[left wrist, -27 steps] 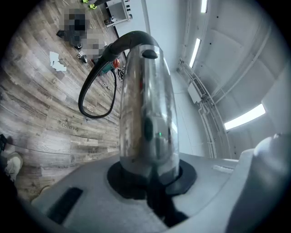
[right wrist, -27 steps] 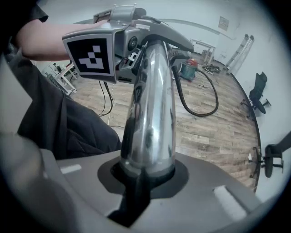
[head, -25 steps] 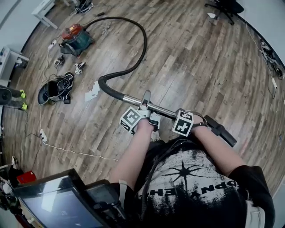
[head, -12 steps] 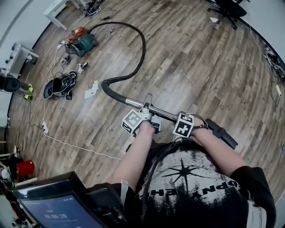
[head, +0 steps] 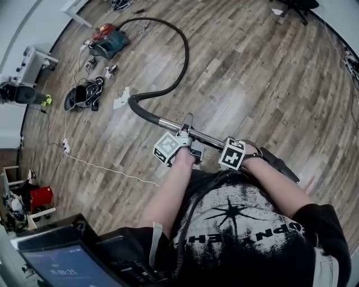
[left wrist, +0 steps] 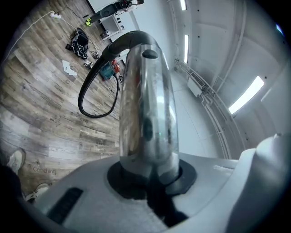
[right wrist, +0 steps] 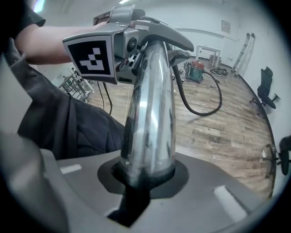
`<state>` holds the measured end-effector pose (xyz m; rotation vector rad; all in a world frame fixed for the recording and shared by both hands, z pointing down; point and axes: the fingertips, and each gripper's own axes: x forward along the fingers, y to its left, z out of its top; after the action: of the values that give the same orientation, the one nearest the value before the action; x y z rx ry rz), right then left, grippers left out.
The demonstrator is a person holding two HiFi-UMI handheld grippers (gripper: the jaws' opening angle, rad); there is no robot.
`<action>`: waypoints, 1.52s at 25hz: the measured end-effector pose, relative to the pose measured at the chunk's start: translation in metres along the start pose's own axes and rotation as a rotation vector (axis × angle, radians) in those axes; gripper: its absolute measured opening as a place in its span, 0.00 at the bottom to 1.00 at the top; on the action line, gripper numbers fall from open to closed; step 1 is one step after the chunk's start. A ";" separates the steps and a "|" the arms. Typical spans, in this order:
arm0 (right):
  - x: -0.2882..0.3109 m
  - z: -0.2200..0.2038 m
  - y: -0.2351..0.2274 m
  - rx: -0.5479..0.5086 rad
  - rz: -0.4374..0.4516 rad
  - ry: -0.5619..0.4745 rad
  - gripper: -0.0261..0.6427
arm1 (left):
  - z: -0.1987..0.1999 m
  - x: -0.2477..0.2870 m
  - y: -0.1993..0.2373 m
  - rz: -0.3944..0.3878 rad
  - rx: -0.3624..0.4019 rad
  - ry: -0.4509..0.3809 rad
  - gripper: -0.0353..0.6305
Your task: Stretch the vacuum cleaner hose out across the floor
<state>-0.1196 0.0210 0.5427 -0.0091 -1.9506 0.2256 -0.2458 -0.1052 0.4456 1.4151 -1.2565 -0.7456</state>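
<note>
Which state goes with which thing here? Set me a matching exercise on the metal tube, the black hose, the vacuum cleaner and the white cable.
Things:
1. metal tube
2. black hose
3. vacuum cleaner
4. white cable

States:
A. curves across the wooden floor
B. stands at the hose's far end
C. clamped in the left gripper and the right gripper
D. lies thin along the floor at the person's left

Pairs: 1-C, 2-A, 3-B, 4-D

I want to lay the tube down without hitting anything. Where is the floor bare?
Bare wood floor lies right of the black hose, up to the office chair. Left of the hose it is crowded: vacuum cleaner, cable pile, white cord.
</note>
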 end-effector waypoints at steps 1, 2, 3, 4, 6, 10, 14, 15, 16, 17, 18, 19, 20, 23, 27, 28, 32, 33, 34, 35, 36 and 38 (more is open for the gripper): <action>0.000 0.000 0.003 0.000 0.000 -0.003 0.15 | 0.000 -0.003 -0.001 -0.001 0.003 -0.001 0.12; 0.000 0.000 0.006 -0.002 -0.002 -0.003 0.15 | -0.001 -0.006 -0.001 -0.003 0.004 -0.002 0.12; 0.000 0.000 0.008 -0.005 -0.006 0.000 0.15 | -0.001 -0.010 -0.001 -0.005 0.002 -0.005 0.12; 0.001 0.000 0.011 -0.008 -0.010 0.004 0.15 | -0.001 -0.014 0.000 -0.007 -0.002 -0.007 0.12; 0.002 0.001 0.018 -0.011 -0.017 0.012 0.15 | -0.001 -0.022 0.003 -0.013 -0.011 -0.008 0.12; 0.000 0.005 0.036 0.007 -0.031 0.025 0.15 | 0.000 -0.036 0.001 -0.030 -0.022 0.011 0.12; 0.000 0.008 0.055 0.037 -0.051 0.041 0.15 | 0.000 -0.052 0.000 -0.051 -0.029 0.042 0.12; 0.001 0.009 0.059 0.044 -0.059 0.043 0.15 | -0.001 -0.056 0.001 -0.057 -0.033 0.049 0.12; 0.003 0.008 0.065 0.052 -0.065 0.046 0.15 | -0.003 -0.060 0.003 -0.063 -0.036 0.057 0.12; 0.005 0.008 0.071 0.062 -0.071 0.050 0.15 | -0.005 -0.065 0.006 -0.069 -0.039 0.067 0.12; 0.008 0.005 0.076 0.071 -0.078 0.055 0.15 | -0.008 -0.069 0.008 -0.077 -0.042 0.077 0.12; 0.010 0.002 0.080 0.080 -0.085 0.062 0.15 | -0.012 -0.071 0.010 -0.085 -0.045 0.086 0.12; 0.011 -0.002 0.082 0.086 -0.092 0.069 0.15 | -0.016 -0.072 0.012 -0.091 -0.050 0.092 0.12; 0.012 -0.019 0.088 0.100 -0.100 0.082 0.14 | -0.034 -0.073 0.016 -0.096 -0.063 0.106 0.12; 0.003 -0.048 0.101 0.118 -0.093 0.100 0.14 | -0.067 -0.077 0.015 -0.087 -0.087 0.125 0.12; 0.000 -0.055 0.102 0.119 -0.092 0.102 0.14 | -0.074 -0.077 0.013 -0.084 -0.091 0.126 0.12; -0.017 -0.084 0.105 0.104 -0.092 0.084 0.14 | -0.104 -0.077 -0.004 -0.086 -0.074 0.111 0.12; -0.023 -0.093 0.104 0.099 -0.093 0.076 0.14 | -0.114 -0.075 -0.011 -0.088 -0.067 0.105 0.12; -0.029 -0.106 0.103 0.092 -0.094 0.072 0.15 | -0.127 -0.073 -0.017 -0.090 -0.061 0.097 0.12; -0.036 -0.122 0.102 0.082 -0.094 0.070 0.15 | -0.142 -0.071 -0.023 -0.091 -0.057 0.087 0.12; -0.043 -0.140 0.100 0.069 -0.095 0.068 0.14 | -0.158 -0.069 -0.028 -0.090 -0.053 0.074 0.12; -0.053 -0.174 0.095 0.042 -0.096 0.057 0.14 | -0.191 -0.064 -0.037 -0.085 -0.039 0.048 0.12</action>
<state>0.0507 0.1350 0.5418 0.1038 -1.8843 0.2006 -0.0755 0.0078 0.4470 1.4537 -1.1453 -0.7851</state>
